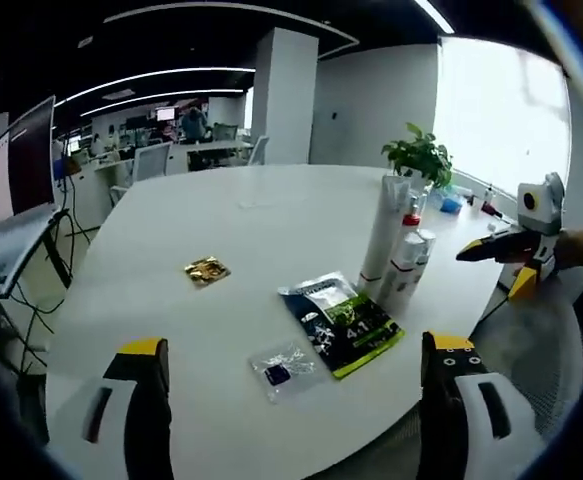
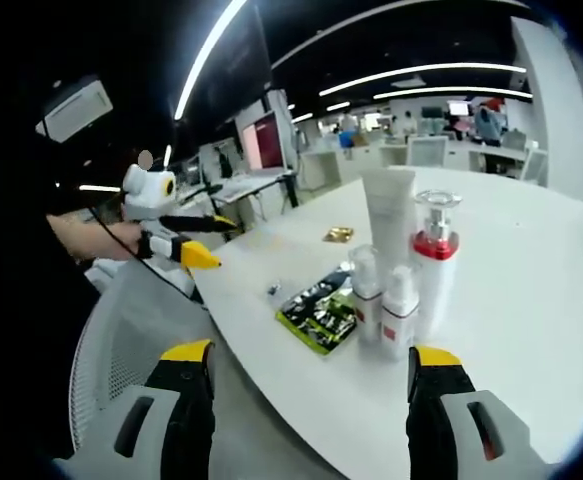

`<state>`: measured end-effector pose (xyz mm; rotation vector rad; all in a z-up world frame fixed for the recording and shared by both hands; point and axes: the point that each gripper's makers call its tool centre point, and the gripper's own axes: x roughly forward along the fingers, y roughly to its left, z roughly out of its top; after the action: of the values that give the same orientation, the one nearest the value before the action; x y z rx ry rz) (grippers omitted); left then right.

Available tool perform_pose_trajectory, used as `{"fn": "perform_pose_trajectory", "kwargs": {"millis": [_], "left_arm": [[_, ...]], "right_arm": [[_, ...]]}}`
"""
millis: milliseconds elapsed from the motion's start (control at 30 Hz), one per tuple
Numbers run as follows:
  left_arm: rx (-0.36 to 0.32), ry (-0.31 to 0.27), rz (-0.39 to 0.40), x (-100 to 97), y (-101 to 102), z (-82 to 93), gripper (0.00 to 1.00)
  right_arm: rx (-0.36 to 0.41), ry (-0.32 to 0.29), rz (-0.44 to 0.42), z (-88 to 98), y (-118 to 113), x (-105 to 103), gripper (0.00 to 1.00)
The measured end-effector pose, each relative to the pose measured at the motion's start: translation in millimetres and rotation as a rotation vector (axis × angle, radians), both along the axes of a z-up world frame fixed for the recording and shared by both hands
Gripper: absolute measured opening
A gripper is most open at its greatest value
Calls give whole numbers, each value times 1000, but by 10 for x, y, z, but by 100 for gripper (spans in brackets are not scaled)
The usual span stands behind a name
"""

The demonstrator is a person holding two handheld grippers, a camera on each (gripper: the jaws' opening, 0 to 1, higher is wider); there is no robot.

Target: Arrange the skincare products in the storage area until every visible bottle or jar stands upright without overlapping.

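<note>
On the white bench we see a green-and-black sachet, a clear packet and a gold wrapper beside the upright skincare bottles. The right gripper view reveals a red-collared pump bottle. Both the left hand-held gripper and right hand-held gripper gape empty, short of the bottles.

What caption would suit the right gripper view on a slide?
Open right gripper faces four upright skincare bottles on a white table, a green packet beside them.
</note>
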<state>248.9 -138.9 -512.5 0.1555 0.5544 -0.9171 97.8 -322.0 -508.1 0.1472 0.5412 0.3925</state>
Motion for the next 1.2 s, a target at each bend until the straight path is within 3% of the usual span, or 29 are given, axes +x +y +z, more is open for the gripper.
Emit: {"fn": "perform_pose_trajectory", "kwargs": {"millis": [667,967,1200], "left_arm": [[46,4,-48,-56,-25,-107,99],[21,81,8,68,81,-127,99],[43,87,-10,153,27,-142,99]], "right_arm": [[-5,-8,-32,-1,-69,11,83],[-9,-16,-64,20,-115,24,86],[-16,-8,-67,9,-120,16,91]]}}
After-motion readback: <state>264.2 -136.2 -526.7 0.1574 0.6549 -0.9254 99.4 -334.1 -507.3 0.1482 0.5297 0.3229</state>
